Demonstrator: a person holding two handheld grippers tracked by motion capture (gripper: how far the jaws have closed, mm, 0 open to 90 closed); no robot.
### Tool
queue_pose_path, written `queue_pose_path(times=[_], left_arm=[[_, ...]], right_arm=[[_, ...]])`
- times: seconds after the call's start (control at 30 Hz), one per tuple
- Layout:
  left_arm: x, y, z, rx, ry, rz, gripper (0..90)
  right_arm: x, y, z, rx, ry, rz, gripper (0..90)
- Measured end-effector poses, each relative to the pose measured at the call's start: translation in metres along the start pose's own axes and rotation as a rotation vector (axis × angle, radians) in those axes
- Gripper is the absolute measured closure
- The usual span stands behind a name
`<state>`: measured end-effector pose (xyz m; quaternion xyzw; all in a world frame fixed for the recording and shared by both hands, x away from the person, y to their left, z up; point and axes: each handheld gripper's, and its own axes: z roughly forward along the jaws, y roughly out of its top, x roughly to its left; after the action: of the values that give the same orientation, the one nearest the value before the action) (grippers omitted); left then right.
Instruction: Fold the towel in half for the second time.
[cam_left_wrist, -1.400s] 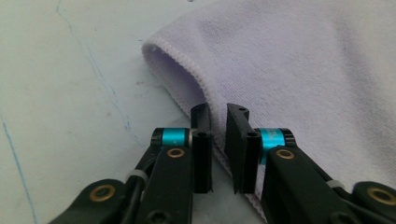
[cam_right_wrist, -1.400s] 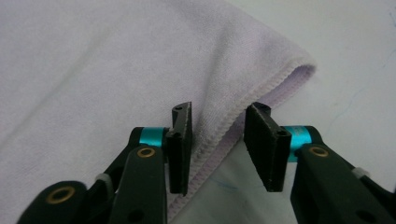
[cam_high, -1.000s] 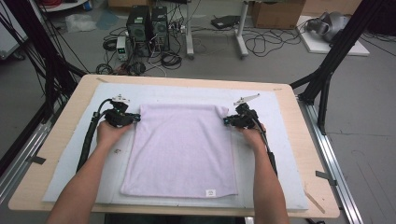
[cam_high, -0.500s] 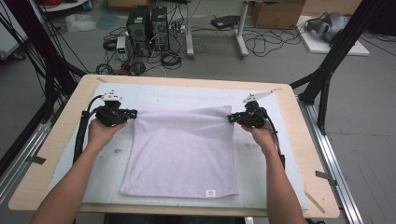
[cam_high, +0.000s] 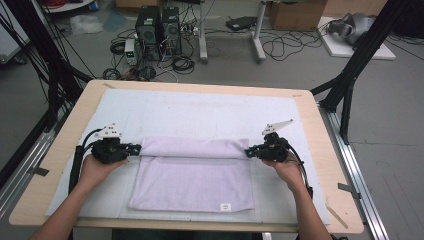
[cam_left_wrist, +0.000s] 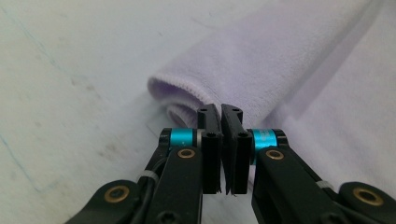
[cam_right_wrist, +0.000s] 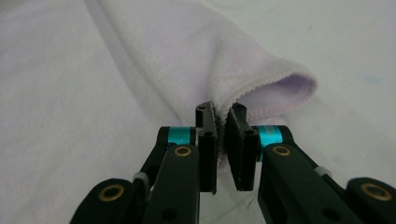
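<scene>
Here, at the left of the high view, the left gripper (cam_high: 134, 148) sits low over the white mat (cam_high: 200, 112), held in the person's left hand (cam_high: 97, 167), with a black cable looping back along the forearm. Its jaws are closed tight on the left end of the folded edge of the towel (cam_high: 192, 177). In the left gripper view the left gripper (cam_left_wrist: 221, 116) has its two black jaws pressed almost together, and the lilac cloth (cam_left_wrist: 289, 70) curls in a soft roll just beyond and to the left of the tips, its hemmed edge turned under.

The towel lies flat on the mat, in the near half of the table (cam_high: 65, 150), between the two hands. Its far part is folded over toward the person, so a doubled band runs across the top from one gripper to the other. A small white label (cam_high: 226, 206) shows at the near edge.

At the right, the right gripper (cam_high: 248, 152) is clamped on the other end of that same folded band, held in the right hand (cam_high: 285, 167). In the right gripper view the right gripper (cam_right_wrist: 221, 114) has cloth pinched between the jaws, and the fold of the towel (cam_right_wrist: 187, 51) opens in a loop just to the right of the tips.
</scene>
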<state>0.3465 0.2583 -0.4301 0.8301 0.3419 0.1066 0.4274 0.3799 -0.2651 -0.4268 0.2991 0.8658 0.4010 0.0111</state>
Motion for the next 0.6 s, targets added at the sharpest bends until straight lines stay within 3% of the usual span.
queue_pose_path(times=[0.07,0.13,0.23,0.3,0.43,0.53,0.6], left_arm=[[-0.001,-0.002,0.001,0.014,-0.003,0.004,83.6],[0.0,-0.001,0.0,0.019,0.001,-0.014,69.4],[0.003,0.007,-0.003,0.017,0.022,-0.023,53.8],[0.004,0.017,-0.004,0.004,0.047,-0.012,48.5],[0.01,0.036,0.001,-0.018,0.067,-0.021,42.8],[0.018,0.044,0.012,-0.015,0.098,-0.046,39.9],[0.025,0.045,0.021,-0.02,0.096,-0.081,38.1]], right_arm=[[0.001,-0.004,0.001,-0.022,-0.008,-0.006,78.6],[-0.001,-0.005,-0.001,-0.027,-0.005,0.013,66.2],[-0.002,-0.002,-0.01,-0.083,-0.052,0.024,49.0],[-0.005,0.005,-0.014,-0.075,-0.085,0.034,42.2],[-0.012,0.022,-0.014,-0.106,-0.099,0.04,38.0],[-0.017,0.032,-0.003,-0.086,-0.104,0.048,35.2],[-0.021,0.035,0.005,-0.075,-0.12,0.05,35.4]])
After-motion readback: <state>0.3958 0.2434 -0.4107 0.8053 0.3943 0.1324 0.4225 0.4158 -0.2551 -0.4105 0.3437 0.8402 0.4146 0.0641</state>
